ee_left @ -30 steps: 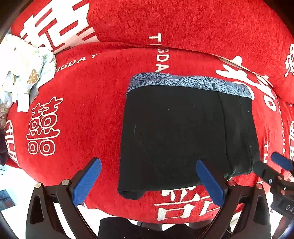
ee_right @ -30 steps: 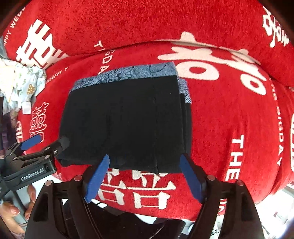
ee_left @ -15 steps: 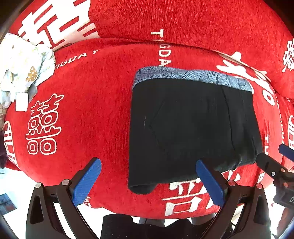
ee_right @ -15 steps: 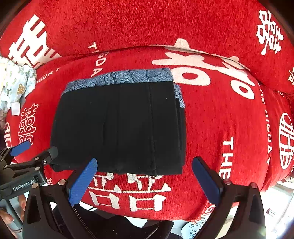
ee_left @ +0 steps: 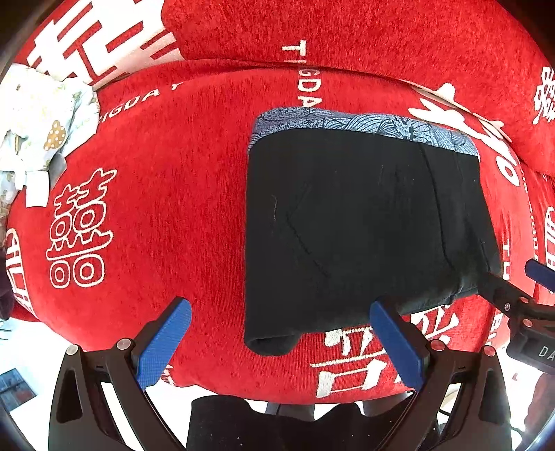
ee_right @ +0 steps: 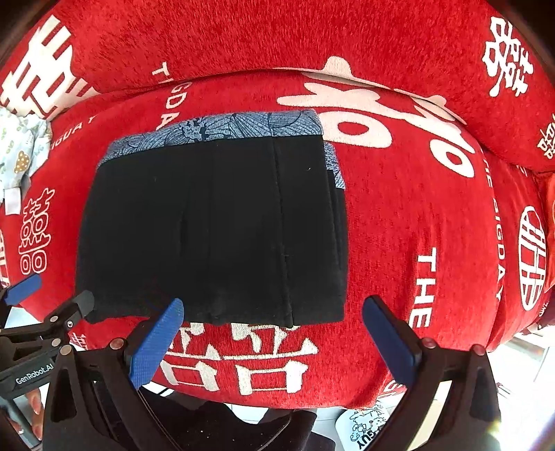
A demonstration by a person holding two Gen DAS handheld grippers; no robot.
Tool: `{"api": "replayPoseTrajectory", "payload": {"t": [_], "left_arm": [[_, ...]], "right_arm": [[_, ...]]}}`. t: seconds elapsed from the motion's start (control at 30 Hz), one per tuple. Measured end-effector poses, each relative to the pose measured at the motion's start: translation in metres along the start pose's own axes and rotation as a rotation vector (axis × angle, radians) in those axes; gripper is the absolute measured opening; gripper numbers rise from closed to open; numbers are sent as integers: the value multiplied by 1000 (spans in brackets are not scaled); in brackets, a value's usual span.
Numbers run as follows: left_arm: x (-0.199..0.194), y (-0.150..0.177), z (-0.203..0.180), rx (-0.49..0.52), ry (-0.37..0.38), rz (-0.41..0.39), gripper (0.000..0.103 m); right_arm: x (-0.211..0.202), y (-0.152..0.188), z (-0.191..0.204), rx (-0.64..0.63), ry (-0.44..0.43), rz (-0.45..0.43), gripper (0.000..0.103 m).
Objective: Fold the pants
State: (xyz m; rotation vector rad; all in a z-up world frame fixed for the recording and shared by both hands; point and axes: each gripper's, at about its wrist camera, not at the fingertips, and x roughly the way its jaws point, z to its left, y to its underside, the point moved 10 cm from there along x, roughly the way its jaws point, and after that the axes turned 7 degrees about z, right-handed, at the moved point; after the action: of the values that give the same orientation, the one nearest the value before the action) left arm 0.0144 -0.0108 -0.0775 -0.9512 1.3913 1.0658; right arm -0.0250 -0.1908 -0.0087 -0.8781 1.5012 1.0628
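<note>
Two claws hanging wide open over folded pants.
The left claw (ee_left: 277, 341) and right claw (ee_right: 272, 336) are holding nothing, pointing down at black pants (ee_right: 211, 232) lying folded on a red sofa cushion (ee_right: 416, 215) with white writing.

- One pair of black pants (ee_left: 364, 225), folded into a single block, lies just ahead of the fingers.
- One patterned blue-grey waistband (ee_left: 364, 125) runs along its far edge.
- Two grippers are in play: the left gripper (ee_left: 281, 343) and the right gripper (ee_right: 274, 343), each with two blue pads.
- One red cushion seat (ee_left: 173, 194) sits underneath, one red backrest (ee_right: 277, 31) beyond it.
- One pale printed cloth (ee_left: 38, 121) is bunched far off to the left.
</note>
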Motion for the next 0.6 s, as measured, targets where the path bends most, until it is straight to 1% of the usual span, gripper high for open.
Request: {"api": "replayPoseTrajectory", "payload": {"t": [0.2,0.6], "left_arm": [[1,-5,-1,9,3,4,103],[3,-12,0,11,-9,-3,103]], "right_arm": [[1,-2,0,7,0,2,103],[2,-6,-2,6,30,3,103]]}}
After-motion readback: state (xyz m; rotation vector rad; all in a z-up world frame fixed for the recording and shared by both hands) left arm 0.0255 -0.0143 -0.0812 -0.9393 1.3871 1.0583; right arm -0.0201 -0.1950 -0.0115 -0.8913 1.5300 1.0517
